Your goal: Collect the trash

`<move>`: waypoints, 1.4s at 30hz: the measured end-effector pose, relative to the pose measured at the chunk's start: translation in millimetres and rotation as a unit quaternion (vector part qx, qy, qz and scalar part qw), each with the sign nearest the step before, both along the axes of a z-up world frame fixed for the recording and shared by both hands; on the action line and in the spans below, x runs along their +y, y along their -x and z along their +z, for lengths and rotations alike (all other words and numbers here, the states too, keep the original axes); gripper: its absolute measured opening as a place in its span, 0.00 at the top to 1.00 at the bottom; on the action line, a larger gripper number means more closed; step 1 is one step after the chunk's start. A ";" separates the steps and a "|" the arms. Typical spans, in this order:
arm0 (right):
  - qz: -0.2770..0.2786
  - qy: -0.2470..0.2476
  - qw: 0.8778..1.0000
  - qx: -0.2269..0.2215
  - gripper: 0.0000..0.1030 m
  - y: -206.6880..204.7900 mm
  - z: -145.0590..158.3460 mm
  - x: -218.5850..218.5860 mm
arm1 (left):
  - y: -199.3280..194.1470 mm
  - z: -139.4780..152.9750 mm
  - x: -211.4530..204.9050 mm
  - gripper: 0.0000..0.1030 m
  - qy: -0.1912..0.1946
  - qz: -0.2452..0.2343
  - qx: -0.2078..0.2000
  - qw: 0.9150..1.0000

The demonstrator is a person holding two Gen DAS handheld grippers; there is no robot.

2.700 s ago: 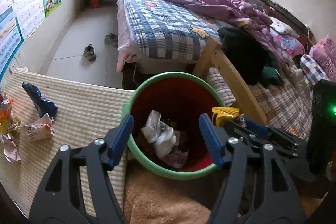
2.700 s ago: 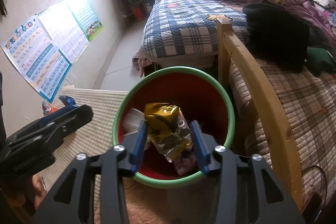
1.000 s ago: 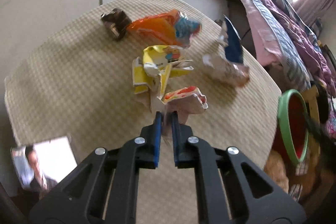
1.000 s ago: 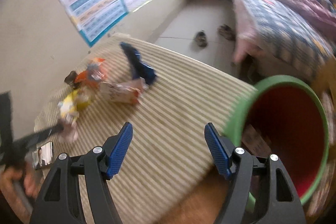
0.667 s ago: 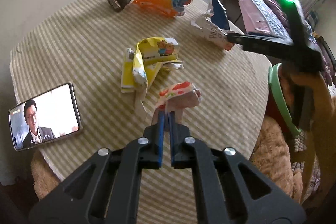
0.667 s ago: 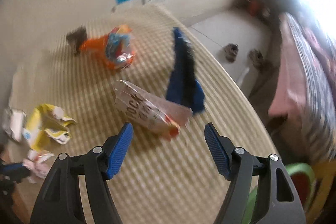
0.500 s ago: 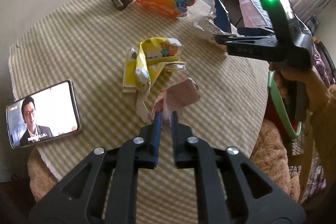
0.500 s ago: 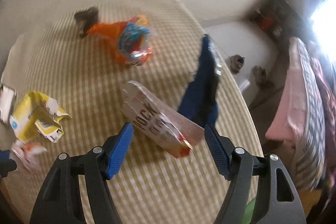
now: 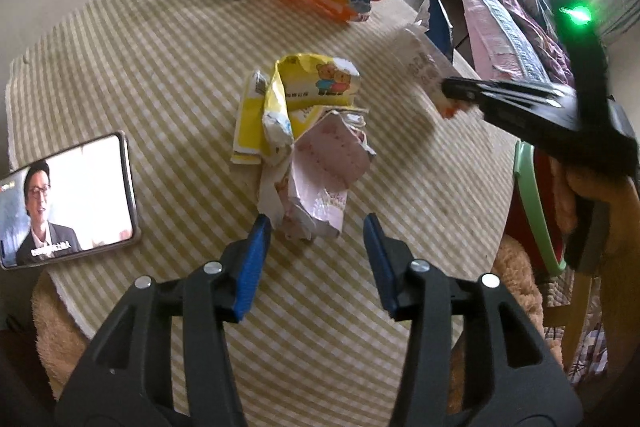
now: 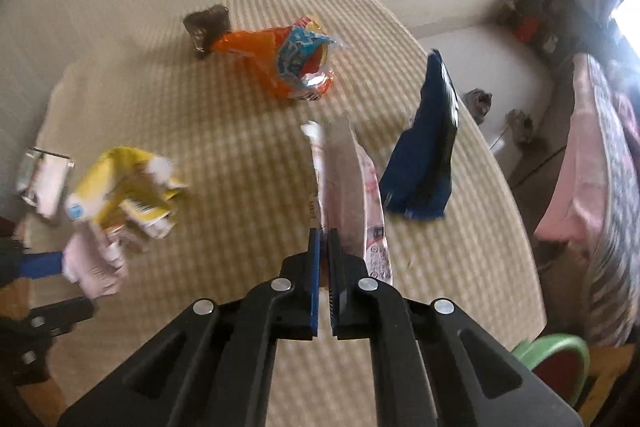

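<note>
Pink crumpled wrapper [image 9: 326, 167] sits on the table [image 9: 160, 67] between the wide-open left gripper [image 9: 316, 247] fingers, not gripped. Right gripper [image 10: 324, 259] is pinched tight on a whitish pouch [image 10: 352, 187], lifted just above the cloth.

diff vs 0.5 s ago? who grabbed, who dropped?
Left gripper opened and let go of the pink wrapper, now lying by the yellow wrapper. Right gripper shut on the white wrapper. Orange bag, blue bag and phone unmoved.
</note>
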State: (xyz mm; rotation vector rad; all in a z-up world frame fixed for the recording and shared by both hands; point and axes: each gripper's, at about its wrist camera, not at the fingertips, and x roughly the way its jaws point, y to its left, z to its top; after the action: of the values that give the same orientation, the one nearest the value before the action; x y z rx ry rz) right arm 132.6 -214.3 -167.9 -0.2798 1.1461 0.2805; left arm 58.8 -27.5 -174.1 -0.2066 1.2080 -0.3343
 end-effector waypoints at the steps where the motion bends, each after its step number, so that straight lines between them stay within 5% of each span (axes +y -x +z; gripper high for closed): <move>1: -0.007 -0.011 1.000 0.004 0.97 5.9 2.4 0.0 | -0.6 -2.0 -0.5 0.56 0.000 0.000 0.003 1.000; 8: -0.070 -0.139 0.987 0.041 0.97 55.4 18.2 -18.7 | -11.2 -8.1 2.3 0.56 0.008 0.010 0.011 1.000; 14: -0.094 -0.172 0.978 0.066 0.96 83.3 16.3 -20.0 | -11.2 -5.7 4.2 0.72 0.025 0.009 0.013 1.000; 21: -0.134 -0.203 0.966 0.083 0.92 96.0 5.0 -29.8 | -4.5 1.2 3.5 0.74 0.025 0.006 0.009 1.000; 26: -0.156 -0.206 0.963 0.074 0.61 95.5 2.5 -40.1 | -1.3 -1.9 -2.4 0.74 0.020 0.001 0.016 1.000; 28: -0.164 -0.200 0.963 0.072 0.58 92.6 -0.7 -42.7 | -1.0 -4.0 -4.4 0.74 0.017 -0.003 0.019 1.000; 34: -0.161 -0.171 0.970 0.062 0.58 89.7 -8.1 -39.3 | -2.3 -8.1 -6.6 0.71 0.021 -0.005 0.027 0.999; 38: -0.149 -0.159 0.975 0.049 0.80 90.9 -6.0 -33.2 | 0.4 -9.3 -6.1 0.71 0.029 -0.003 0.036 0.999; 42: -0.145 -0.158 0.976 0.044 0.82 92.8 -4.5 -29.2 | 3.9 -3.5 -4.6 0.83 0.036 -0.005 0.032 0.999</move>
State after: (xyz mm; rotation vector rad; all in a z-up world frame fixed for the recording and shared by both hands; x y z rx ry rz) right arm 39.9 -243.5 -172.4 0.1824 1.1935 0.2140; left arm 54.9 -32.1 -177.6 -0.2743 1.2616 -0.3825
